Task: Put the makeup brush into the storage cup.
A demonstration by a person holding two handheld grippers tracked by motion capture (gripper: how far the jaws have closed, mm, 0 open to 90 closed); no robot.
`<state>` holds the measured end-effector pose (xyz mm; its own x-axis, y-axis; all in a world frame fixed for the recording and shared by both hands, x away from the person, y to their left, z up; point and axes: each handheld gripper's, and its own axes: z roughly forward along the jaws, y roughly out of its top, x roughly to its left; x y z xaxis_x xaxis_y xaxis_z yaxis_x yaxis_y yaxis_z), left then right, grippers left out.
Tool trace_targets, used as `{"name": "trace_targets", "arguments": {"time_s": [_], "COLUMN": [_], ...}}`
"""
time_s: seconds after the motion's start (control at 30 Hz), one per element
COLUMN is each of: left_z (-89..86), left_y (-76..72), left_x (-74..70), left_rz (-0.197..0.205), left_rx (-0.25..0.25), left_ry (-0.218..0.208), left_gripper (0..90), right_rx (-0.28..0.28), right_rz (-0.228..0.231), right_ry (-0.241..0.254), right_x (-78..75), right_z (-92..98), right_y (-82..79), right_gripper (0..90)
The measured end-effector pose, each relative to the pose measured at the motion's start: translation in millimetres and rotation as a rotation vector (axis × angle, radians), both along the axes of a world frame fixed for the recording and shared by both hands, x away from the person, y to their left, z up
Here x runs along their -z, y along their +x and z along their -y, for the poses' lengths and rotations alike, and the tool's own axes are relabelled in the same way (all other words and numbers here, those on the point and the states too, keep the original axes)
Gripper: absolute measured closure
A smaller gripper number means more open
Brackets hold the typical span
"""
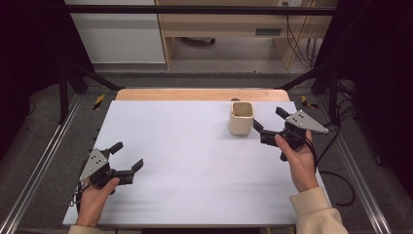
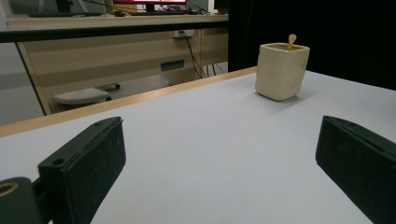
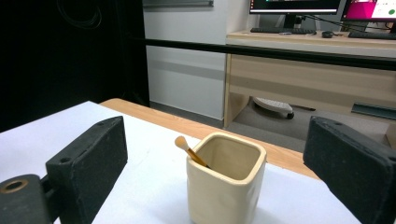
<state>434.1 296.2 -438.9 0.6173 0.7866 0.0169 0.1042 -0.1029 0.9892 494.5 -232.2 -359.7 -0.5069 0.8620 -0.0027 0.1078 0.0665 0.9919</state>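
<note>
White desk (image 1: 195, 165) carries a cream cup (image 1: 241, 118) holding a stick (image 3: 190, 151); right gripper (image 1: 267, 124) beside it and left gripper (image 1: 127, 156) both have jaws open.

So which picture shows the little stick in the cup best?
The right gripper view: the thin wooden stick with a rounded tip leans inside the square cream ceramic cup, close up between open jaws. The left gripper view shows just its tip above the far rim. The high view shows the cup, but the stick is too small to tell.
</note>
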Motion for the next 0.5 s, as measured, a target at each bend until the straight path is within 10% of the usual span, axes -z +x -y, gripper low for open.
{"name": "trace_targets", "arguments": {"time_s": [0.5], "left_z": [-8.7], "left_y": [-2.7], "left_x": [-0.3], "left_rz": [0.008], "left_rx": [-0.009], "left_ry": [0.011], "left_gripper": [1.1], "right_rx": [0.008], "right_rz": [-0.003], "right_ry": [-0.016], "right_x": [5.2], "right_z": [10.1], "right_y": [-16.0], "right_gripper": [6.8]}}
